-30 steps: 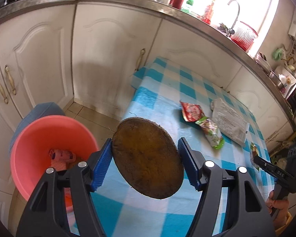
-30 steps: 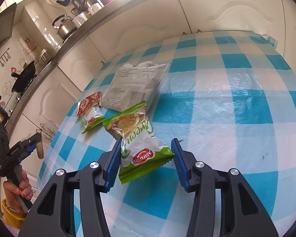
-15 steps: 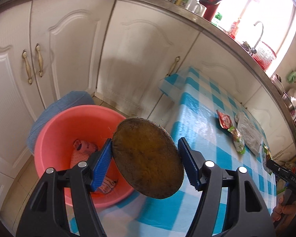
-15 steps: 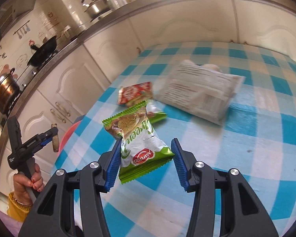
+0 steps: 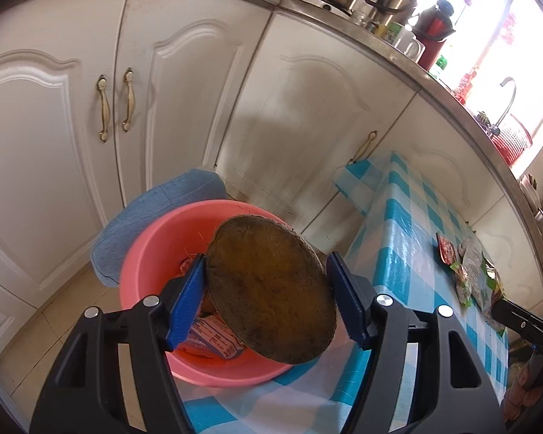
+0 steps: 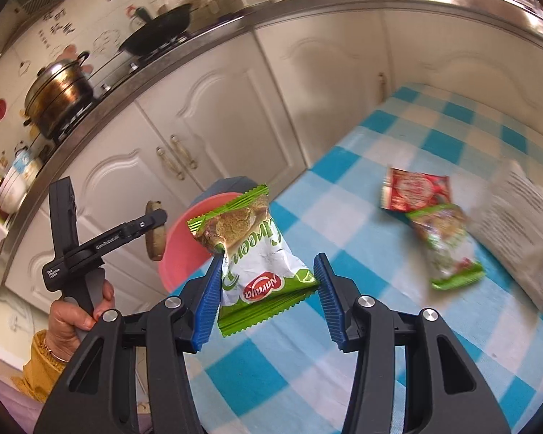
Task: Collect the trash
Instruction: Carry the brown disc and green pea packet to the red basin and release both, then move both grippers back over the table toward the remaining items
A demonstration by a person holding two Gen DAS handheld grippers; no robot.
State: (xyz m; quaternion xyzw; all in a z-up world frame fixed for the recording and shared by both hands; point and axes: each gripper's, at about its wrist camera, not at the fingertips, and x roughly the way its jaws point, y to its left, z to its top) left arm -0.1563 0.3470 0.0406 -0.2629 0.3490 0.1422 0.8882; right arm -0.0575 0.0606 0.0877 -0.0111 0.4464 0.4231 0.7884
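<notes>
The brown disc looks rough and matt, the pink basin smooth plastic, the green wrapper glossy crinkled film, the checked tabletop covering shiny.

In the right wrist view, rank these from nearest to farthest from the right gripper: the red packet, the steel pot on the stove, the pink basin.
1. Pink basin: just beyond the right gripper, to its left, off the table edge.
2. Red packet: on the checked tablecloth, farther out to the right.
3. Steel pot: on the stove, far upper left.

The brown disc hides most wrappers in the pink basin.
</notes>
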